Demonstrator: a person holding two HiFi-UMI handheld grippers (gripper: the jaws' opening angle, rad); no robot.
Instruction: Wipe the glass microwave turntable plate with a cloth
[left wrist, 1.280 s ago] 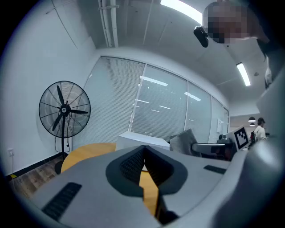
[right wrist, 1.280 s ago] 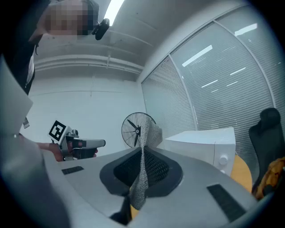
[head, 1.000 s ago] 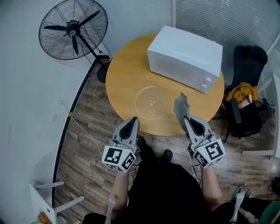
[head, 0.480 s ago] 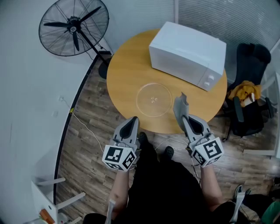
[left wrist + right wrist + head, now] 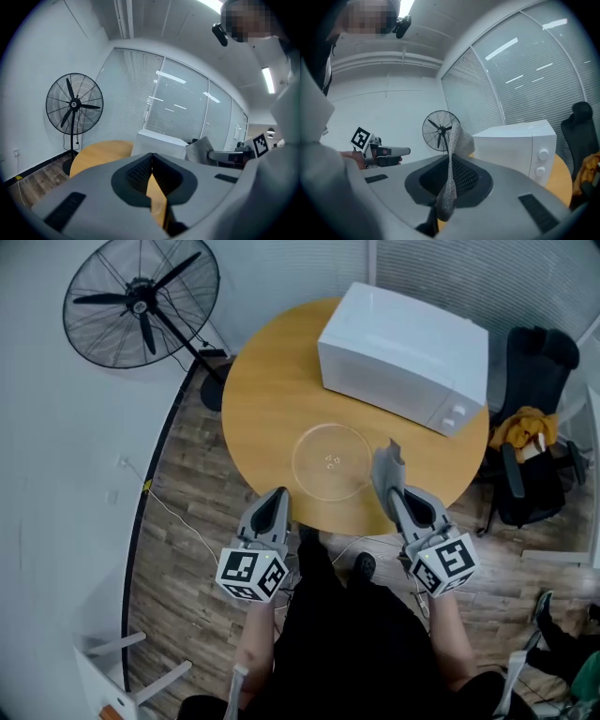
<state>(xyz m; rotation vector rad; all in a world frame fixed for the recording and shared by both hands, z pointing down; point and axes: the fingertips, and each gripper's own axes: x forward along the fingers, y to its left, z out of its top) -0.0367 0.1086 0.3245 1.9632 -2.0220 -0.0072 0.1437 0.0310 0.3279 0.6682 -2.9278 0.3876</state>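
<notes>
The clear glass turntable plate [image 5: 330, 461] lies flat on the round wooden table [image 5: 262, 399], near its front edge. My right gripper [image 5: 386, 470] is shut on a grey cloth [image 5: 389, 457], which sticks up past the jaws [image 5: 454, 140]; it hovers over the table's front right, just right of the plate. My left gripper [image 5: 277, 498] is shut and holds nothing; it sits at the table's front edge, below and left of the plate. In the left gripper view the closed jaws hide most of the table.
A white microwave [image 5: 405, 357] stands at the back right of the table. A standing fan [image 5: 141, 306] is on the floor at the left. A black chair with an orange cloth [image 5: 530, 442] stands to the right. Cables run across the wooden floor [image 5: 178, 521].
Both grippers have shifted a little forward towards the table and lower. The right one still holds the cloth. The plate has not moved.
</notes>
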